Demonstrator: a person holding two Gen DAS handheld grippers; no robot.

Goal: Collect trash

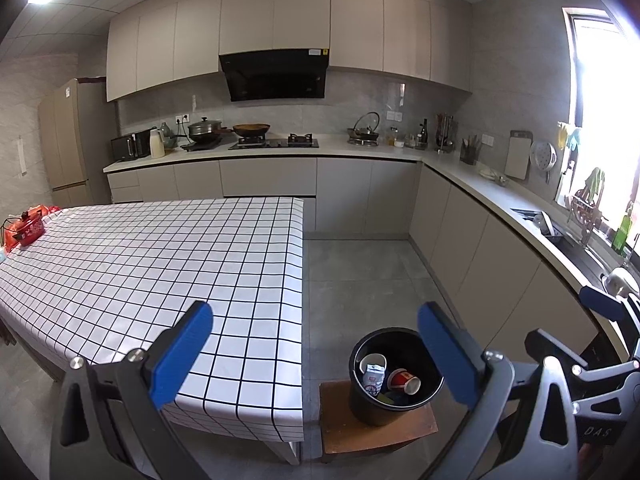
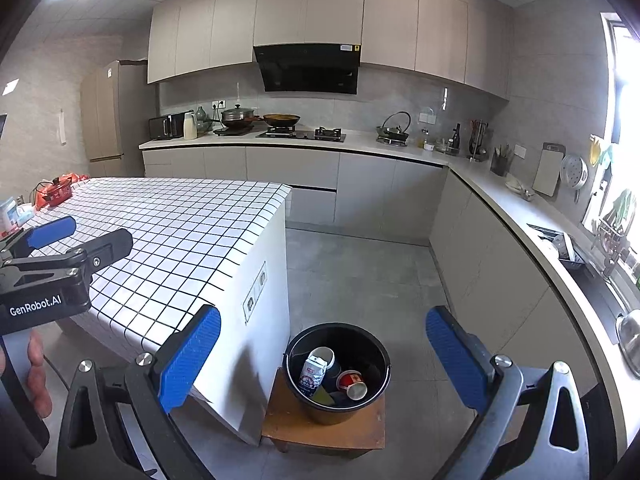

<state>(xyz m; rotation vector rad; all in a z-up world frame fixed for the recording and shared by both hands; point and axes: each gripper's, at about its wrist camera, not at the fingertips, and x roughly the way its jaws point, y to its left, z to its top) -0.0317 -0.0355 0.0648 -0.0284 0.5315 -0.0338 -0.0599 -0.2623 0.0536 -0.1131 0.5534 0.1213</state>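
A: Start with the big picture. What's on the desk [image 1: 160,264]?

B: The checked cloth is bare over most of it; only a red pot [image 1: 27,229] sits at its far left corner, well apart from both tongs. Below the desk's near corner stands a low wooden stool [image 2: 324,428], and on it a black bucket [image 2: 298,384].

A: And the trash?

B: In the bucket: a crumpled milk carton [image 2: 313,374], a red paper cup [image 2: 352,385] on its side, and what looks like another cup behind the carton. From that I'd judge the collecting is close to finished.

A: How would those pieces handle?

B: All light and thin-walled, I'd guess, and easily crushed. The carton's flat sides give the best hold; the cup's rim would be easier to pinch than its round body. The bucket is stiff, so its rim is the place to grip.

A: Where are the tongs?

B: The left tongs [image 1: 314,354] hang above the desk's corner and the bucket, jaws spread wide and holding nothing. The right tongs [image 2: 324,358] are likewise released and empty, with the bucket framed between their blue pads, well below them.
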